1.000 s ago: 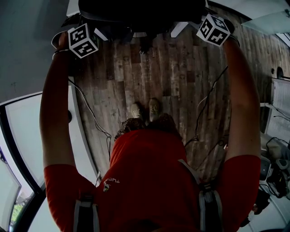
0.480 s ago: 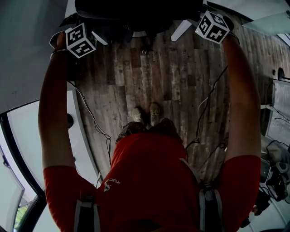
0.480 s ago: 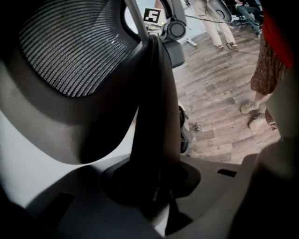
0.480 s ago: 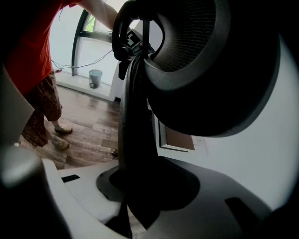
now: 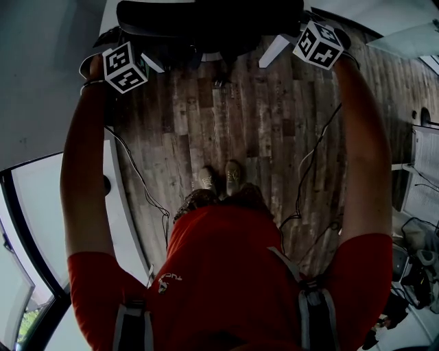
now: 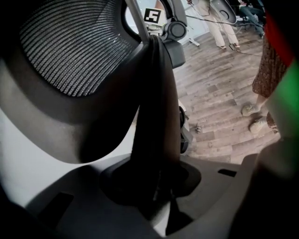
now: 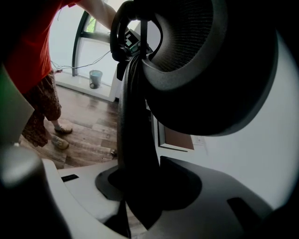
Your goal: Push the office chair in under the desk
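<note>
- We find the black mesh-backed office chair [image 5: 206,20] on the wood-plank floor [image 5: 260,137], at the far edge of the head view and well ahead of the person's feet [image 5: 221,175].
- Beyond the backrest is a white surface [image 7: 247,154], which we take for the desk. We cannot tell how far the seat sits under it. We judge the push to be under way, not finished.
- The left gripper [image 6: 163,198] has its jaws partly closed and clamped on the dark rim at the backrest's left side.
- The right gripper [image 7: 140,196] has just been opening its jaws. The right-hand rim stands between them, and they look slack on it, not clamped.
- We recommend closing the right jaws again, or seating that rim deep between them, before pressing on.
- We recommend pushing level and equally on both sides, so the chair rolls straight and does not swing.
- Dark cables [image 5: 305,171] lie across the floor near the feet, so each step forward needs to be placed clear of them.
</note>
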The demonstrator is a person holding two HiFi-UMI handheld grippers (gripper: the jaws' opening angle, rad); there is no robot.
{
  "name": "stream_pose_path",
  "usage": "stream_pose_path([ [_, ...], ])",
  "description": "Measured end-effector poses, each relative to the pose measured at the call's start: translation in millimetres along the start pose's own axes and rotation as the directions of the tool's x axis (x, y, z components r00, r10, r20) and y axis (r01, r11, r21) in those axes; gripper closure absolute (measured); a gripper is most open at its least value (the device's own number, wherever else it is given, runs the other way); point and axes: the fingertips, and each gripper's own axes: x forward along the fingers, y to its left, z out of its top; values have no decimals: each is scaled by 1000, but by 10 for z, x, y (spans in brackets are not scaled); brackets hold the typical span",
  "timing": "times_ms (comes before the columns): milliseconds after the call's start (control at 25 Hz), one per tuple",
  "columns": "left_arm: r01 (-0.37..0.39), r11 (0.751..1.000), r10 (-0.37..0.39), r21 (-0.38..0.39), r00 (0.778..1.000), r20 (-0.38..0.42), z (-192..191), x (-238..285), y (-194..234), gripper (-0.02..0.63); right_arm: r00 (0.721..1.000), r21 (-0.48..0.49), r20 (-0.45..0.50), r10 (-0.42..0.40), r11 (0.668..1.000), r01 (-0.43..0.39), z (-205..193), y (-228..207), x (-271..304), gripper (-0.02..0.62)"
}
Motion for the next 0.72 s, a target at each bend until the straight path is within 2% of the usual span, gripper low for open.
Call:
stream_pose_path([
  [120, -10, 1000, 11, -23, 1000, 8, 11, 11, -7, 464, 1000, 20, -28, -1, 1000, 2, -27, -14, 32, 418],
  [240, -25, 999, 26, -37, 1000, 16, 16, 2, -42, 377, 999, 34, -37, -20, 999, 21, -35, 0, 31, 367],
  [320, -49, 998, 50, -47, 998, 23, 22, -53, -30, 356, 999, 38, -31, -40, 998, 41, -25, 3, -22, 354],
  [440, -91, 994, 93, -61, 995, 39, 61, -202, 21, 345, 997, 38, -22, -75, 996, 76, -2, -1, -173, 348],
  [720, -120, 989, 125, -91, 990, 59, 48, -534, -55, 342, 991, 61, -17, -131, 989, 131, 86, 61, -569, 348],
])
